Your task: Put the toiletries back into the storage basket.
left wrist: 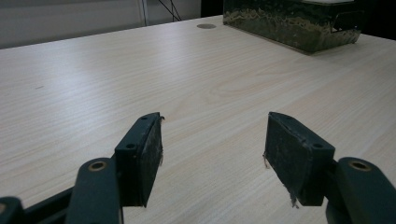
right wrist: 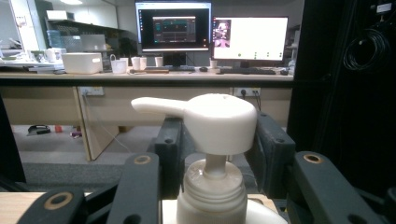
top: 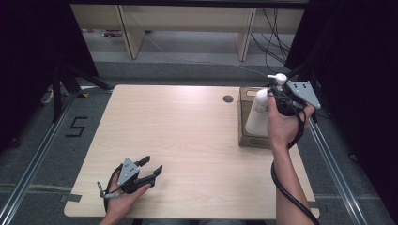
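One legible marking: the digit "5" (top: 76, 126), formed in black tape on the grey floor left of the table (top: 178, 140). Monitor text is illegible.

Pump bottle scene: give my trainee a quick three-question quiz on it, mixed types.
1. True or false: the right claw holds the pump bottle near its neck.
2. Multiple choice: the left claw is A) shut on a cloth, B) open with nothing between its pads, low over the table, C) inside the box.
3. Fill in: the bottle stands upright over the brown ____ at the table's right edge.

Key:
1. True; in the right gripper view the pads flank the neck under the pump head.
2. B.
3. Box.
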A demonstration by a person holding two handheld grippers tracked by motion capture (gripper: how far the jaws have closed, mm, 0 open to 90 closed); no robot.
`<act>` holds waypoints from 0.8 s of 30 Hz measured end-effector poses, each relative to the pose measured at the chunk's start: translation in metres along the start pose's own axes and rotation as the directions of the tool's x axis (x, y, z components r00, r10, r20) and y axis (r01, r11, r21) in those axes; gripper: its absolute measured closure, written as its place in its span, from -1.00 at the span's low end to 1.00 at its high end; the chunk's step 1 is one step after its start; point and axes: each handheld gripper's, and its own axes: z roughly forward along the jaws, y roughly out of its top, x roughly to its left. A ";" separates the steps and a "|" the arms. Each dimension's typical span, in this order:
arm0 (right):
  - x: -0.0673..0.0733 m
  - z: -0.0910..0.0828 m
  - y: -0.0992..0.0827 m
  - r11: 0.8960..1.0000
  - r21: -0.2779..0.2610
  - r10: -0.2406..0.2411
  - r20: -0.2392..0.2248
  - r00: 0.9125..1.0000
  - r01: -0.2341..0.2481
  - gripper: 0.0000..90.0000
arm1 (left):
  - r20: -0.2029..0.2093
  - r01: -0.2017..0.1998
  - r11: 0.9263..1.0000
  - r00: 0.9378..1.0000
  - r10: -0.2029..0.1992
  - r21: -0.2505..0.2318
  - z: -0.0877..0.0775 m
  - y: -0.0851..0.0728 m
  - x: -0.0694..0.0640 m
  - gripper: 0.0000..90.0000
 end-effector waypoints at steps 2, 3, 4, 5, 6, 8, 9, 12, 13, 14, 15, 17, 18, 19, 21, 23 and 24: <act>0.000 0.000 -0.001 1.000 0.010 -0.002 -0.001 1.000 0.002 0.34 | 0.000 0.000 1.000 1.000 0.000 -0.001 0.000 0.000 0.000 -0.20; 0.000 0.000 -0.002 1.000 0.014 0.003 0.000 1.000 -0.003 0.34 | 0.001 0.000 1.000 1.000 0.000 -0.001 0.000 0.000 0.000 -0.20; 0.001 0.000 -0.004 1.000 0.020 0.007 0.002 1.000 -0.008 0.34 | 0.000 0.001 1.000 1.000 -0.001 -0.002 0.000 0.000 0.000 -0.20; 0.000 0.001 -0.005 1.000 0.013 0.001 0.002 1.000 -0.001 0.34 | 0.000 0.001 1.000 1.000 -0.001 -0.001 0.000 0.000 0.000 -0.20; 0.000 0.001 -0.005 1.000 0.018 0.000 0.002 1.000 0.000 0.34 | 0.000 0.002 1.000 1.000 -0.002 -0.001 0.000 0.000 0.000 -0.20; 0.001 0.001 -0.007 1.000 0.025 0.004 -0.003 1.000 -0.003 0.34 | 0.000 0.000 1.000 1.000 0.000 0.000 0.000 0.000 0.000 -0.20; 0.001 0.002 -0.008 1.000 0.019 -0.012 0.000 1.000 0.012 0.34 | 0.000 0.000 1.000 1.000 0.000 -0.001 0.000 0.000 0.000 -0.20; 0.002 0.002 -0.012 1.000 0.026 -0.003 -0.004 1.000 0.003 0.34 | 0.000 0.000 1.000 1.000 0.000 -0.001 0.000 0.000 0.000 -0.20; 0.002 0.002 -0.013 1.000 0.031 -0.002 -0.002 1.000 0.002 0.34 | 0.001 0.000 1.000 1.000 0.000 0.000 0.000 0.000 0.000 -0.20; 0.001 0.002 -0.014 0.999 0.030 -0.012 -0.004 1.000 0.012 0.34 | 0.000 0.000 1.000 1.000 0.000 0.000 0.000 0.000 0.000 -0.20; 0.002 0.002 -0.015 0.999 0.040 -0.003 -0.003 1.000 0.003 0.34 | 0.001 0.000 1.000 1.000 0.000 0.000 0.000 0.000 0.000 -0.20; 0.003 0.002 -0.019 0.999 0.045 0.000 -0.005 1.000 0.001 0.34 | 0.001 0.000 1.000 1.000 0.000 0.000 0.000 0.000 0.000 -0.20; 0.003 0.002 -0.020 0.999 0.049 -0.004 -0.007 1.000 0.004 0.34 | 0.001 0.000 1.000 1.000 0.000 -0.001 0.000 0.000 0.000 -0.20; 0.003 0.002 -0.022 0.999 0.050 -0.004 -0.007 1.000 0.005 0.34 | 0.001 0.000 1.000 1.000 0.000 -0.001 0.000 0.000 0.000 -0.20; 0.002 0.002 -0.024 0.998 0.064 -0.006 -0.008 1.000 0.007 0.34 | 0.001 -0.001 1.000 1.000 0.001 0.000 0.000 0.000 0.000 -0.20; 0.002 0.002 -0.027 0.998 0.067 -0.006 -0.008 1.000 0.006 0.34 | 0.002 -0.002 1.000 1.000 0.002 -0.001 0.000 0.000 0.000 -0.20; 0.002 0.002 -0.029 0.998 0.068 0.006 -0.008 1.000 -0.005 0.34 | -0.001 -0.002 1.000 1.000 0.002 0.002 0.000 0.000 0.000 -0.20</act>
